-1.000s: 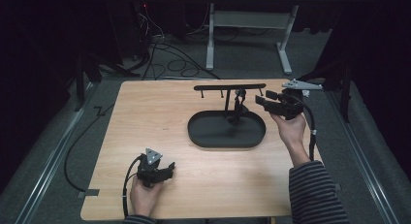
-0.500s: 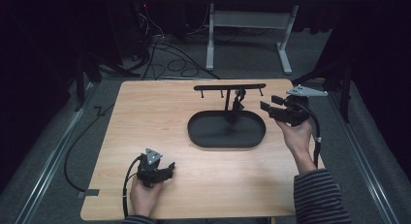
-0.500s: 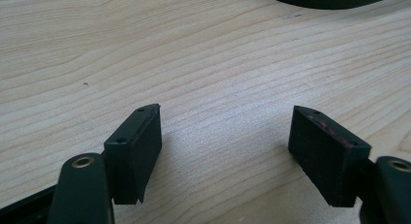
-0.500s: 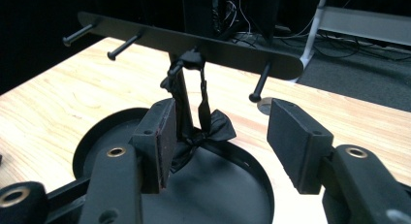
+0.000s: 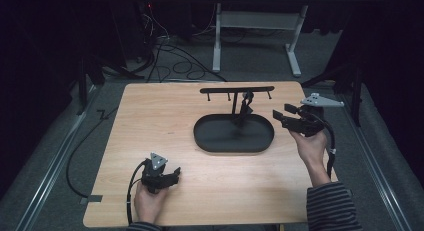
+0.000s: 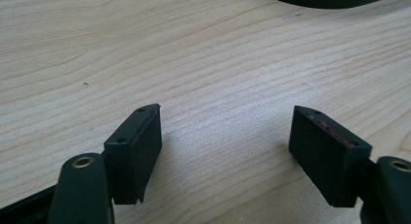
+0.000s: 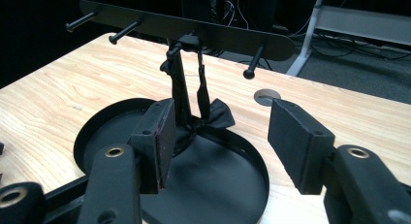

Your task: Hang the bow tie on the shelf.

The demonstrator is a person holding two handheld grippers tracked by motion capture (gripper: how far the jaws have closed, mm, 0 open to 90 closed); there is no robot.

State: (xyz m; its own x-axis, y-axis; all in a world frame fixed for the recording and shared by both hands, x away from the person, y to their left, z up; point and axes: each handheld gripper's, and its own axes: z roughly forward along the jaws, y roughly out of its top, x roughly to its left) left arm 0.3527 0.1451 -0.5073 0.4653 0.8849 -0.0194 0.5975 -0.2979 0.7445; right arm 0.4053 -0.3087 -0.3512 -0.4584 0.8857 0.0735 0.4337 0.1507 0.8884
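left tool (image 5: pixel 172 175): at the near edge of the worktop (image 5: pixel 150 116), resting on the wood, jaws apart with bare wood grain between them.
right tool (image 5: pixel 280 116): held above the worktop's right side, just beside the tray's right end, jaws apart and empty, aimed at the stand.
tray (image 5: pixel 210 141): black oval dish with a low rim, mid-worktop; the stand's post rises from it.
stand (image 7: pixel 213 35): flat black crossbar with pegs on an upright post.
bow tie (image 7: pixel 215 115): black, glossy fabric, hanging by its strap from the crossbar's middle, its bow low beside the post, just over the tray floor.
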